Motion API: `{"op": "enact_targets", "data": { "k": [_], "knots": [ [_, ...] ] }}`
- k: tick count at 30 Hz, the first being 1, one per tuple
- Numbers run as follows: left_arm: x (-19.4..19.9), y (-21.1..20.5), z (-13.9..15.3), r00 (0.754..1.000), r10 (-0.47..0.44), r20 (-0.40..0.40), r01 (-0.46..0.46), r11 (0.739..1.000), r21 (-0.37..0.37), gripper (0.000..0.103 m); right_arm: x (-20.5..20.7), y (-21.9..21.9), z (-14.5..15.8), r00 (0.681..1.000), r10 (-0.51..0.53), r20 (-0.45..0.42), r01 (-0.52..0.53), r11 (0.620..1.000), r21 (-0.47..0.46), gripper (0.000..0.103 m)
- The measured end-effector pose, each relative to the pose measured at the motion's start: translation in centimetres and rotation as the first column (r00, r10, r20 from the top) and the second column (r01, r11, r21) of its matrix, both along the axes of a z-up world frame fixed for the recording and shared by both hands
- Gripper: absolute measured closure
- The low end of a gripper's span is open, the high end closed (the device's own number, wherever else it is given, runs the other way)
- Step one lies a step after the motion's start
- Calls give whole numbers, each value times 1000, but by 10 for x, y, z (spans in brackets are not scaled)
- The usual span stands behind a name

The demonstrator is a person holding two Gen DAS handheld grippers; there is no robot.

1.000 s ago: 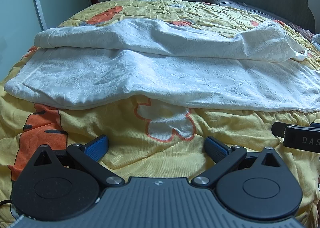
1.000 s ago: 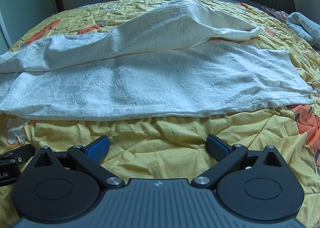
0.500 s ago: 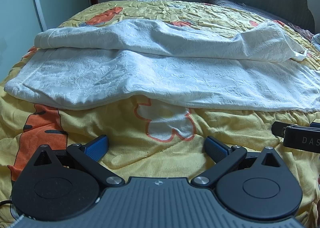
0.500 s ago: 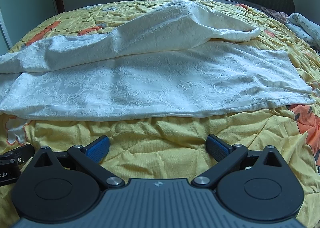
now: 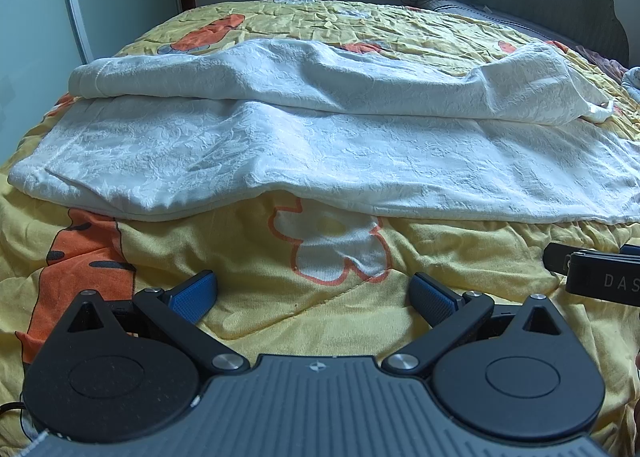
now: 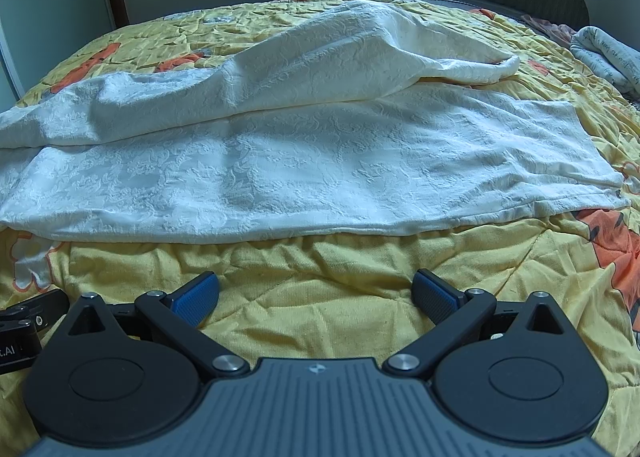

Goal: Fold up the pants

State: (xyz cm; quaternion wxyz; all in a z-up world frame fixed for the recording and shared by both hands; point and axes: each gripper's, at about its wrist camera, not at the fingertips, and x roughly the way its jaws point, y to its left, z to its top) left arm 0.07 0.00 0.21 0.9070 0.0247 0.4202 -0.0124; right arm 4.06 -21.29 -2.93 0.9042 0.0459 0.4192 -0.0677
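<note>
Pants (image 5: 320, 153): white, soft, light, limp; near hem best for pinching. My left gripper (image 5: 314, 297) and right gripper (image 6: 316, 297): both spread, empty, over quilt (image 6: 320, 269).

White capital letters "DAS" are printed on a black device body (image 5: 604, 284) at the right edge of the left wrist view, ahead and to the right of the left gripper (image 5: 314, 297); the word is cut off by the frame edge, so the rest cannot be read. In the right wrist view, the white letters "t.AI" stand on a black device body (image 6: 16, 349) at the left edge, just left of the right gripper (image 6: 316, 297), and this word is also cut off. A folded pale cloth (image 6: 604, 53) far ahead to the right carries lines of script too small to read.
</note>
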Motion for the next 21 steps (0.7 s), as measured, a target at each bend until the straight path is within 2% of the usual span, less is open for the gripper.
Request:
{"op": "enact_targets", "data": {
  "k": [21],
  "knots": [
    [1, 0, 1, 1000, -4, -2, 4, 1000, 1, 0, -1, -1, 0, 1000, 16, 12, -16, 1000, -5, 0]
  ]
}}
